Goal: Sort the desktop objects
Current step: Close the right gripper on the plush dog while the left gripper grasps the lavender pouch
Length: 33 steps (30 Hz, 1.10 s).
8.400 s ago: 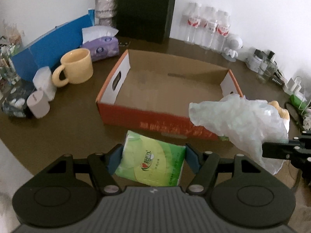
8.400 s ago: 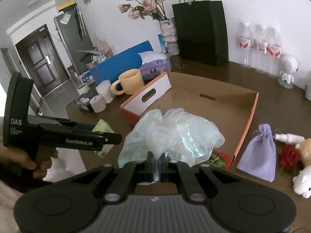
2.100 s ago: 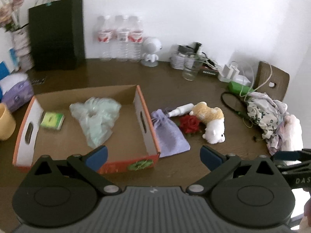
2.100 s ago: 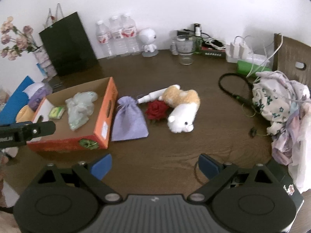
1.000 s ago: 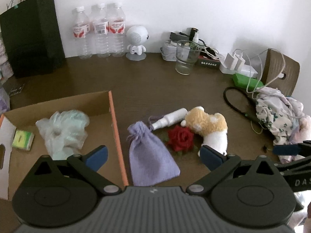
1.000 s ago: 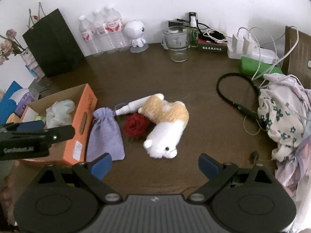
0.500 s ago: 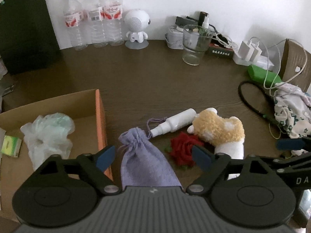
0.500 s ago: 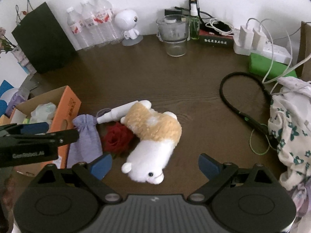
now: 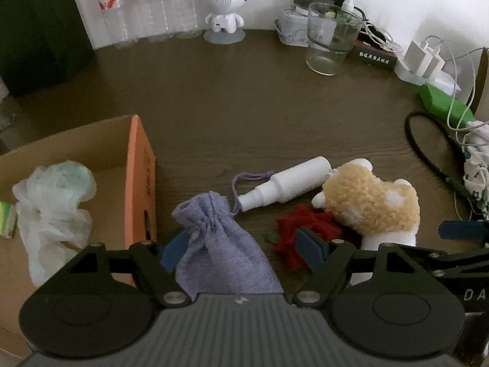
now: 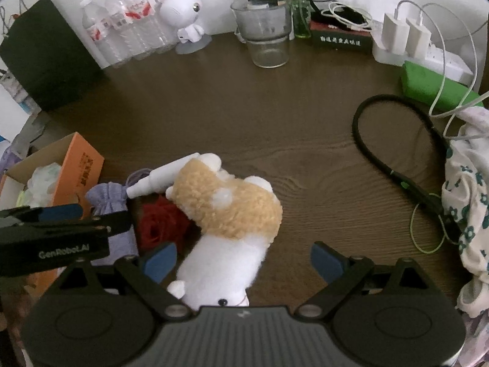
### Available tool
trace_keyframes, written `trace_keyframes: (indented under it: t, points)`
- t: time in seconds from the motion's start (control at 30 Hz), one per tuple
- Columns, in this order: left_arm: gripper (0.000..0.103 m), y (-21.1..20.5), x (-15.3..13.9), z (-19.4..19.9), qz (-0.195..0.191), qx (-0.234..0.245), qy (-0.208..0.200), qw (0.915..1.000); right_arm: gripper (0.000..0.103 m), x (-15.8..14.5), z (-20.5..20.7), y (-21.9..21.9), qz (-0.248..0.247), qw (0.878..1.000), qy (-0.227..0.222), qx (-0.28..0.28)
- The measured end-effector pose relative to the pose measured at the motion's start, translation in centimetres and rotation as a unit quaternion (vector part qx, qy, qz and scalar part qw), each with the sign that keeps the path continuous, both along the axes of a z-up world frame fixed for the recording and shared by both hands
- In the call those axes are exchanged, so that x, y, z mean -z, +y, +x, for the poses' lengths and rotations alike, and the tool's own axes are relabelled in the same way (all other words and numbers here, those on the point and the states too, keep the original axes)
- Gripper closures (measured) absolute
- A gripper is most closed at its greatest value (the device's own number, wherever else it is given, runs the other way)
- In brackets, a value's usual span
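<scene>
A lilac drawstring pouch (image 9: 224, 249) lies on the brown desk between the open pads of my left gripper (image 9: 243, 246). Beside it lie a white spray bottle (image 9: 287, 185), a red fabric rose (image 9: 301, 238) and a tan-and-white plush toy (image 9: 374, 206). My right gripper (image 10: 243, 261) is open, its jaws on either side of the plush toy (image 10: 227, 218). The orange cardboard box (image 9: 140, 171) at left holds a crumpled plastic bag (image 9: 52, 195) and a green tissue pack (image 9: 6, 218).
Water bottles (image 9: 146, 3), a white robot figure (image 9: 224, 3), a glass cup (image 9: 328, 42), chargers and cables (image 10: 406, 39), a green case (image 10: 434, 88), a black cord loop (image 10: 394, 150) and floral cloth (image 10: 470, 202) line the back and right.
Both grippers moved down and forward. The left now straddles the pouch with its jaws narrowed; the right now straddles the plush toy. Earlier, the tissue pack and plastic bag went into the box.
</scene>
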State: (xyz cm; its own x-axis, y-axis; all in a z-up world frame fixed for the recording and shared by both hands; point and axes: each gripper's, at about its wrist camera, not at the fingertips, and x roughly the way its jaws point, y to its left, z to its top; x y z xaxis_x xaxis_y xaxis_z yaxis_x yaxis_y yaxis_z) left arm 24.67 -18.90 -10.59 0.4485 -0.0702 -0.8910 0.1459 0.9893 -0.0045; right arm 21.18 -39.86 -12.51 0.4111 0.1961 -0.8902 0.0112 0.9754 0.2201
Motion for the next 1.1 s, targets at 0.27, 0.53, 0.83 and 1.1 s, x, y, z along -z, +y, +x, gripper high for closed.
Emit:
trace_keyframes:
  t: [0.27, 0.53, 0.83, 1.1]
  points:
    - [0.023, -0.2, 1.2, 0.6, 0.029, -0.010, 0.011, 0.9995, 0.014, 1.1, 0.7, 0.0, -0.001, 1.000, 0.011, 0.007]
    - [0.023, -1.4, 1.9, 0.4, 0.061, -0.001, 0.010, 0.9981, 0.015, 2.2, 1.0, -0.1, 0.006, 1.000, 0.020, 0.017]
    - [0.025, -2.5, 2.7, -0.2, 0.091, 0.025, 0.007, 0.9955, 0.016, 2.9, 1.2, -0.4, 0.018, 0.999, 0.029, 0.026]
    - [0.023, -2.9, 2.8, -1.0, 0.095, 0.026, 0.014, 0.9950, 0.016, 3.1, 1.2, -0.5, 0.030, 0.998, 0.033, 0.034]
